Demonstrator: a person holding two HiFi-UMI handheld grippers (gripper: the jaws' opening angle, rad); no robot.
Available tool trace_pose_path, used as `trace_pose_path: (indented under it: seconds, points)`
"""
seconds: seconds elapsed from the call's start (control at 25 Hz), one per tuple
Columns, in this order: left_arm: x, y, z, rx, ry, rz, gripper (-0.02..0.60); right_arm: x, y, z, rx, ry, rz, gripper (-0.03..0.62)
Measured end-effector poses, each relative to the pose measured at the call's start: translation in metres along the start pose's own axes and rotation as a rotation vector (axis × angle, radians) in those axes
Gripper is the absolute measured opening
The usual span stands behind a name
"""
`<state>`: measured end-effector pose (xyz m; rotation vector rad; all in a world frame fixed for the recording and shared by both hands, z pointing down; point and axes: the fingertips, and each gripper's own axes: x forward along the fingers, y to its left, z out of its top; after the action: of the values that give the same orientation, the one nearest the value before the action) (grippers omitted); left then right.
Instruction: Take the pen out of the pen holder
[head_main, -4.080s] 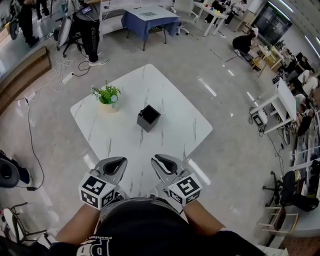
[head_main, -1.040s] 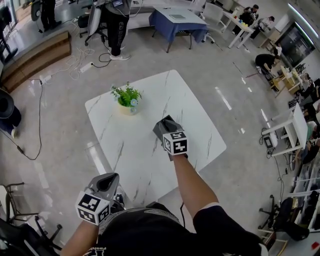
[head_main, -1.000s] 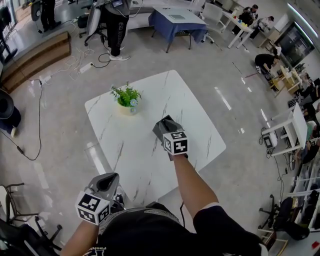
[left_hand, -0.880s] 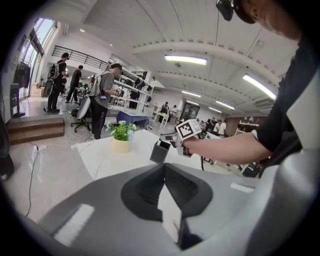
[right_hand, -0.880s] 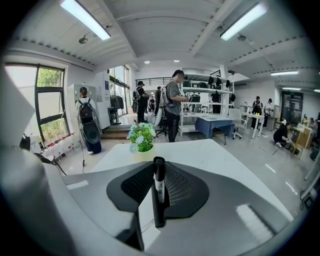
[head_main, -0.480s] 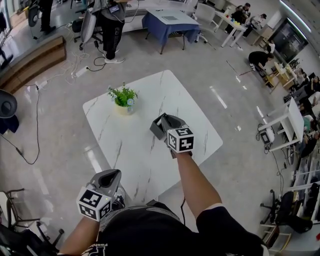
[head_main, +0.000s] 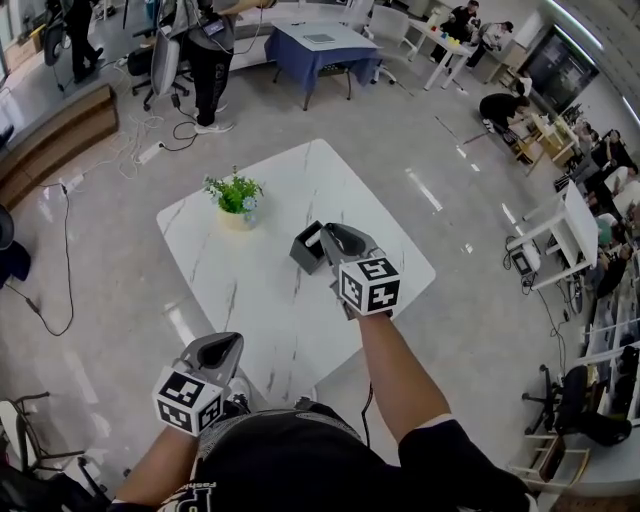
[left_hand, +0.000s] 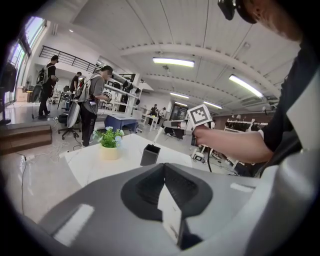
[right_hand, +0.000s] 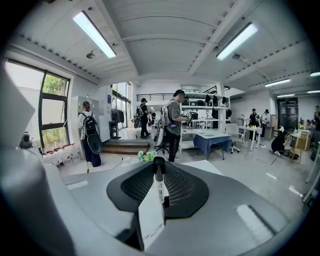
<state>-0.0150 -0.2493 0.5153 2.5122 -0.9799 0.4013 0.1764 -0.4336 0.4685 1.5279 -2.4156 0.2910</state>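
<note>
Right gripper (head_main: 335, 240) clamped on pen (right_hand: 158, 187), tip apparently not yet clear of pen holder (head_main: 306, 250) mid-desk (head_main: 260, 310): lift straight up, no tilt; left gripper (head_main: 222, 352) closed, empty, near edge.

A grey floor (head_main: 420, 130) is seen around a white marble-patterned table (head_main: 260, 300), with a blue-draped table (head_main: 315, 45) at 12 o'clock, a wooden platform (head_main: 50, 135) at 10 o'clock and white desks (head_main: 570, 215) at 3 o'clock. Long strip lights (right_hand: 95, 32) are mounted on a white ceiling (right_hand: 160, 50), and a tall window (right_hand: 52, 110) is shown at 9 o'clock in the right gripper view.
</note>
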Motion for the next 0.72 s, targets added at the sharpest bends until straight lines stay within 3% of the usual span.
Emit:
trace_pose_path:
  seconds: [0.36, 0.72]
  points:
    - [0.011, -0.005, 0.016, 0.032, -0.024, -0.033, 0.057, -0.055, 0.028, 0.024, -0.002, -0.080, 0.027, 0.061]
    - [0.023, -0.019, 0.032, 0.075, -0.047, -0.072, 0.057, -0.104, 0.054, 0.011, 0.068, -0.095, 0.073, 0.061]
